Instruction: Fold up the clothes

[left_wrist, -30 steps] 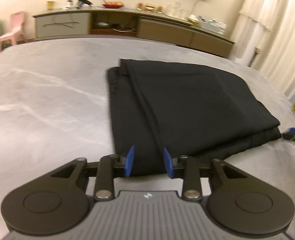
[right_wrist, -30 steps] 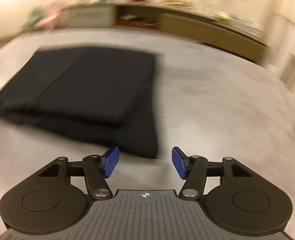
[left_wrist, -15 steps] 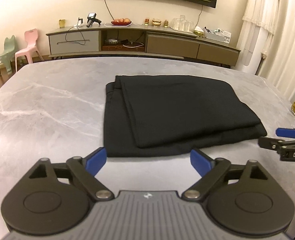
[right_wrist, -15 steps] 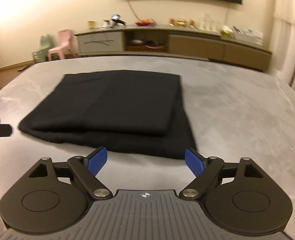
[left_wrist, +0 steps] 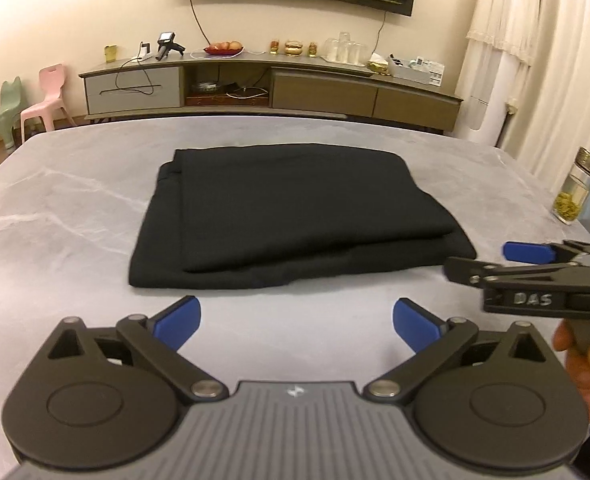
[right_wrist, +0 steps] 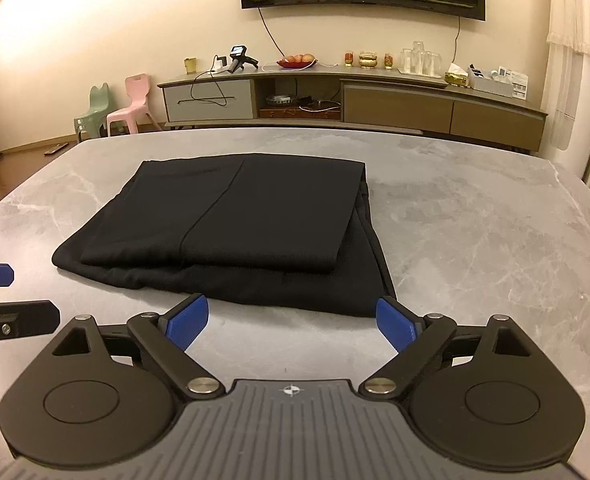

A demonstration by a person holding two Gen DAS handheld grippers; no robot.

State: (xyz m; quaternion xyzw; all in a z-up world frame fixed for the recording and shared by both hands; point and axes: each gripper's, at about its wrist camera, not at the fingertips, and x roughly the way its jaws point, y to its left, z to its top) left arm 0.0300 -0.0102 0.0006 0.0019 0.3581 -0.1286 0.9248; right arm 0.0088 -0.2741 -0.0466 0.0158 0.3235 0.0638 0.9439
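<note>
Both grippers hang released above the near edge of the marble table (left_wrist: 47,216), with nothing between their blue pads. My left gripper (left_wrist: 295,322) has its jaws spread as wide as they go, having just been opening, and its pads sit short of the cloth. My right gripper (right_wrist: 293,322) has likewise just been opening, and its right pad (right_wrist: 395,324) lies just off the near right corner of the fabric.

Ahead of both tools, around the middle of the table, lies the black garment (left_wrist: 291,216), folded into a flat rectangle, a smaller upper layer resting on a wider lower one. Its long axis runs across my view, from the left edge toward the right.

I judge the fold largely done. If another fold is wanted, the right gripper is nearer the near hem, while the left must come forward first.

Beyond the far edge stands a low sideboard (right_wrist: 375,96) against the wall.
</note>
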